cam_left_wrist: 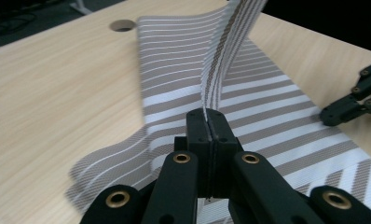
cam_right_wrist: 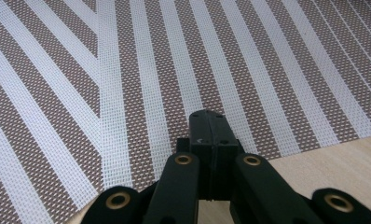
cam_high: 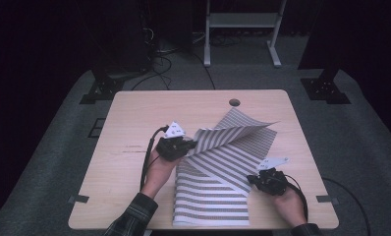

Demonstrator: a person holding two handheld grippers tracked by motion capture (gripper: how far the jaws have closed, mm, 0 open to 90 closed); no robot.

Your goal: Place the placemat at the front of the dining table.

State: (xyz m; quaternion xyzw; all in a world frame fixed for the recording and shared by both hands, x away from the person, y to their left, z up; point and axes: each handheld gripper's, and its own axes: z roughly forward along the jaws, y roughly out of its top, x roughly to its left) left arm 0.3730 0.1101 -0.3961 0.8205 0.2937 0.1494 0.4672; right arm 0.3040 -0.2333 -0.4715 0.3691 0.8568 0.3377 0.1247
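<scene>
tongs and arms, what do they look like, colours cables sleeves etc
Both tongs are black. The left tongs and right tongs each carry a pale grey three-cornered plate on top and trail a black cable back along the forearm. Close up, the jaws are flat black blocks on linked bars with brass-coloured pivot pins. The left sleeve is dark plaid.

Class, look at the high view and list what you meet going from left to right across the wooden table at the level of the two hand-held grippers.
Bare light wooden table → left black gripper, jaws shut on the lifted edge → brown-and-white striped woven placemat → right black gripper, shut at the mat's right edge → bare tabletop.
</scene>
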